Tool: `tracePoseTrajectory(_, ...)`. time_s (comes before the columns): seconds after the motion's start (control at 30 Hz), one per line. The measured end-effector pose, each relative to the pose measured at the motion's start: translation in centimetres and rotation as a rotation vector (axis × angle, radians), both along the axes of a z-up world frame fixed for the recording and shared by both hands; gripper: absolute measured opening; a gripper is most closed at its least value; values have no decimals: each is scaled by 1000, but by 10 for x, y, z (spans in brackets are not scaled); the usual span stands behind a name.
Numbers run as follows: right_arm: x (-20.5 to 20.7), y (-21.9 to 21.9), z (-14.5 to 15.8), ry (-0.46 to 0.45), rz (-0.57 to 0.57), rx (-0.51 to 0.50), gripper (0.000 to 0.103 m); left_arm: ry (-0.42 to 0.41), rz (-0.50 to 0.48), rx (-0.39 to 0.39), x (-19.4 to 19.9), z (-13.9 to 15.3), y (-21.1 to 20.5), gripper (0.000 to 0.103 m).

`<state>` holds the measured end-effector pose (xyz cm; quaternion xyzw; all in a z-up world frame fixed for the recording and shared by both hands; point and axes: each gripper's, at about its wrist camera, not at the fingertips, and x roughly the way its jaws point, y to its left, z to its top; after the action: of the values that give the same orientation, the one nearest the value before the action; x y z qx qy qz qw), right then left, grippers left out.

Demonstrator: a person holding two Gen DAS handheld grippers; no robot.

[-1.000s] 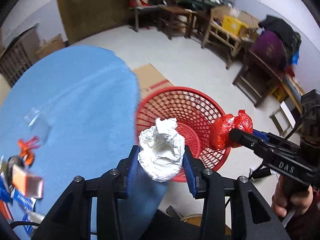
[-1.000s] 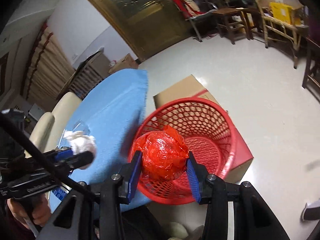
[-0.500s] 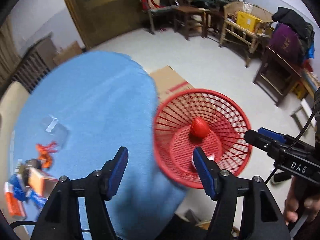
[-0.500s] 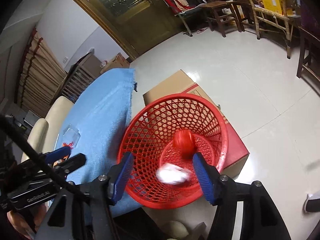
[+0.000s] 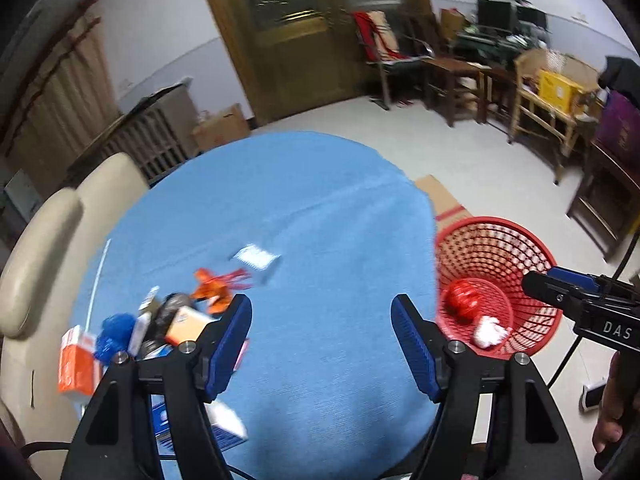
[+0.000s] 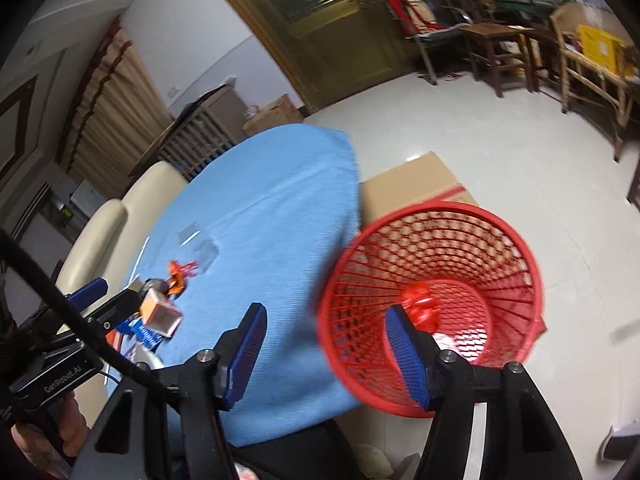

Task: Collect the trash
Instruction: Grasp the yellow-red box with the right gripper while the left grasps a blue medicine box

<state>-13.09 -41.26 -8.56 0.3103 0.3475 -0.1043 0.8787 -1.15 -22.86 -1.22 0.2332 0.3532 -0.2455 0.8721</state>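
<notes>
A red mesh basket (image 5: 496,222) (image 6: 440,210) stands on the floor beside the round blue table (image 5: 300,200) (image 6: 280,200). Inside it lie a red crumpled ball (image 5: 464,300) (image 6: 420,306) and a white paper wad (image 5: 488,330). My left gripper (image 5: 320,308) hovers over the table near its edge, jaws opening, nothing between them. My right gripper (image 6: 326,312) is open and empty, straddling the table edge and the basket rim. Loose trash (image 5: 172,320) is piled at the table's left: an orange wrapper (image 5: 212,284), an orange box (image 5: 76,360), a clear packet (image 5: 256,260).
A cardboard box (image 6: 408,184) lies on the floor behind the basket. A beige chair (image 5: 48,240) stands against the table's left side. Wooden chairs and tables (image 5: 540,92) line the far wall. A shoe (image 5: 592,392) lies on the floor at lower right.
Both grippers let go: the white wad and the red ball fell into the basket. Both then swung left, back towards the table, and the trash pile came into view.
</notes>
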Motion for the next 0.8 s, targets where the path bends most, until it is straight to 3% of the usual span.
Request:
tracePoseTrajectory(0.4,54,88,28,-7,184,-74,66,-24,179,-49,27,8,94,73)
tracePoseTrajectory(0.8,87,153,32,16,314,-115,66,-7,288,-89,42,2,161,73)
